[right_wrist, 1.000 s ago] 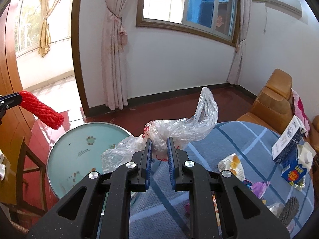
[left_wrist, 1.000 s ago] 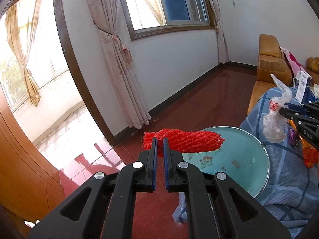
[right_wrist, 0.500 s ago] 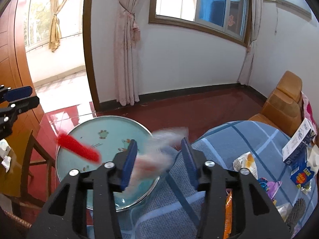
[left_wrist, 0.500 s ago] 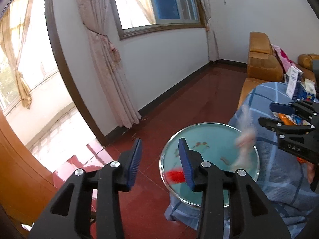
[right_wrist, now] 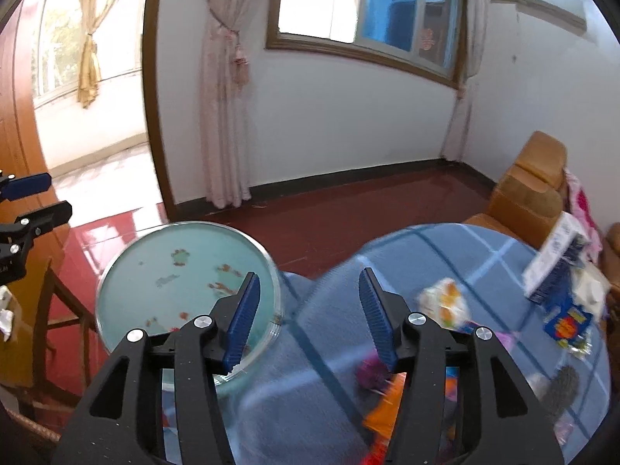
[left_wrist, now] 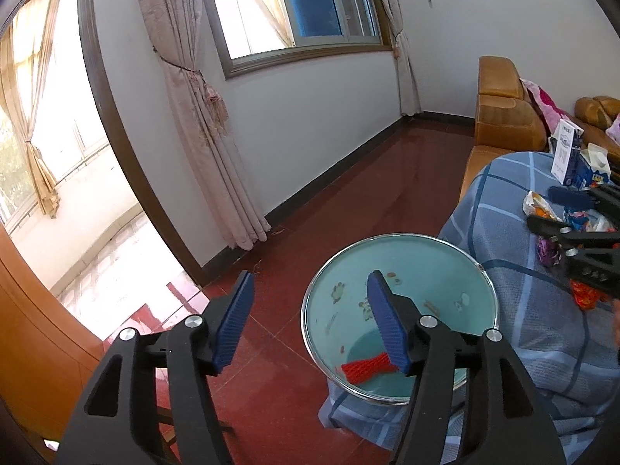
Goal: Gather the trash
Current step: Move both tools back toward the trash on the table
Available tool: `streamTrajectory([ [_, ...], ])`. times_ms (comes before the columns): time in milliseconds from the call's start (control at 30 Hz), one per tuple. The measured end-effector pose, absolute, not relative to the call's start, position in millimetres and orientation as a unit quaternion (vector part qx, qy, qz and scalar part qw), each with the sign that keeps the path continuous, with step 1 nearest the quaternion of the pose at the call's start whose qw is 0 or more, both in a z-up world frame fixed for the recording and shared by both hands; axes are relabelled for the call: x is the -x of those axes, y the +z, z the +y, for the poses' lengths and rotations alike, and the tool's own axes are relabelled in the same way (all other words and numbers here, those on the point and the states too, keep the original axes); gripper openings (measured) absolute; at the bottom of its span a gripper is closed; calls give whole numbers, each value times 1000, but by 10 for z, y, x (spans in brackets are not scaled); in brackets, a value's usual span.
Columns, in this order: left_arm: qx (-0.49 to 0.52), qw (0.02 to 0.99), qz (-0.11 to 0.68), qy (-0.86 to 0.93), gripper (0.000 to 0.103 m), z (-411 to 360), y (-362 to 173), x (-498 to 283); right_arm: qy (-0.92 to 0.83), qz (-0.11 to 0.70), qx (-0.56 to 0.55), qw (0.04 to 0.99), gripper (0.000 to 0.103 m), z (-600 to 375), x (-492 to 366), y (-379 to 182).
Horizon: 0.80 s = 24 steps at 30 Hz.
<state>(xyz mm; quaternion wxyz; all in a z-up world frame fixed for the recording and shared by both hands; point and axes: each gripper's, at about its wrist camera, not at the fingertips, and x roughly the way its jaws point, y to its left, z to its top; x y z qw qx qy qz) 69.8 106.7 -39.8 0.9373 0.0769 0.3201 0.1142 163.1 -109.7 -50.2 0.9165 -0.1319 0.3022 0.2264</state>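
Note:
A red foam net (left_wrist: 368, 372) lies inside the round teal basin (left_wrist: 426, 271), near its front rim. My left gripper (left_wrist: 310, 283) hangs above it with its jaws opening and nothing between them. My right gripper (right_wrist: 310, 277) hovers over the edge of the blue checked tablecloth (right_wrist: 407, 255), beside the basin (right_wrist: 174, 255); its jaws are opening too and hold nothing. On the cloth lie a snack wrapper (right_wrist: 445, 302), a purple wrapper (right_wrist: 370, 374), an orange wrapper (right_wrist: 383, 407) and cartons (right_wrist: 554, 255). The clear plastic bag is not discernible.
A tan leather sofa (left_wrist: 503, 116) stands behind the table. A wooden chair (right_wrist: 50, 310) is left of the basin. Dark red tiled floor (left_wrist: 348, 201) runs to the curtained wall and an open doorway (left_wrist: 97, 263).
Both grippers have opened. The red net dropped from my left gripper into the basin, and the plastic bag fell from my right gripper out of sight.

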Motion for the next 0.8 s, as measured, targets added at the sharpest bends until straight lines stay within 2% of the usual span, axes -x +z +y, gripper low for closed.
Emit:
streamTrajectory([
  [167, -87, 935, 330, 98, 62, 908, -486, -730, 188, 293, 109, 931, 58, -1614, -1428, -405],
  [300, -108, 933, 333, 79, 68, 671, -560, -752, 136, 289, 82, 944, 59, -2194, -1273, -353],
  [500, -130, 930, 340, 42, 68, 227, -655, -799, 66, 285, 42, 955, 60, -2930, -1072, -329],
  [800, -131, 934, 331, -22, 68, -542, -628, -933, -22, 304, 5, 952, 60, -3751, -818, -624],
])
